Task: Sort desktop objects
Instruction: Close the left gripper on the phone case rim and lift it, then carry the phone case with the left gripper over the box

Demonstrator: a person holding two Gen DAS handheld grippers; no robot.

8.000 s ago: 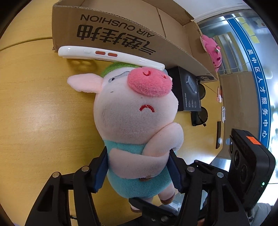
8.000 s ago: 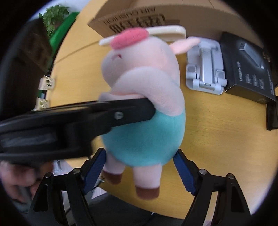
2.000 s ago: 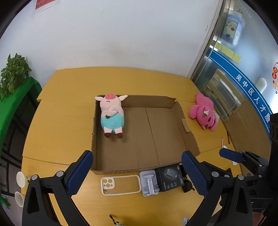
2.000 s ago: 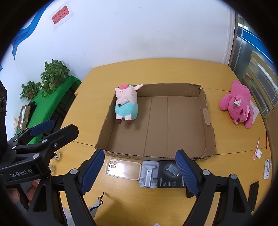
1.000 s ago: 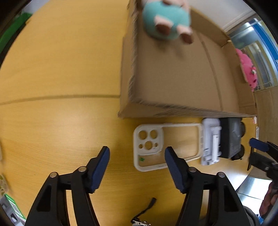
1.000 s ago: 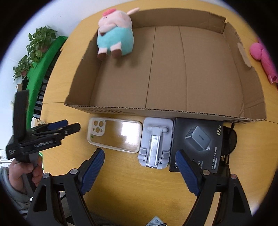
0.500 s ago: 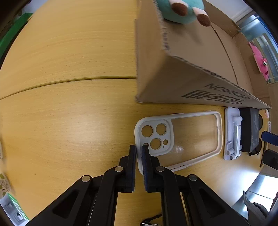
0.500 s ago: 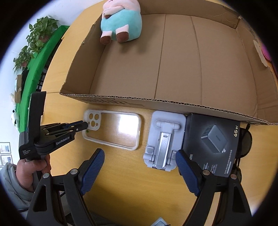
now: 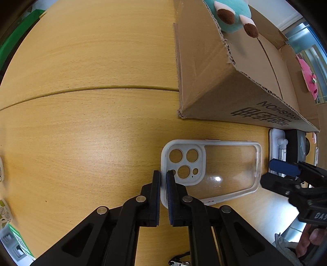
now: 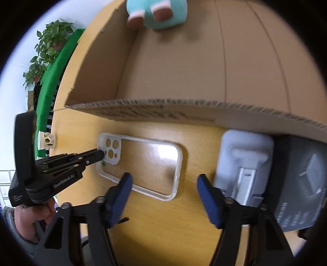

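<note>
Phone case (image 9: 210, 169) rim pinched between closed left hand-held gripper (image 9: 162, 178); right hand-held gripper (image 10: 163, 182) open.

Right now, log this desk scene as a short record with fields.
left tool: shut on the camera-end rim of the clear phone case
right tool: open, over the phone case's other end
phone case: flat on the wooden table, beside the cardboard box
pig plush: inside the box
phone stand: on the table, right of the case
black charger box: right of the stand
pink plush: beyond the box
</note>
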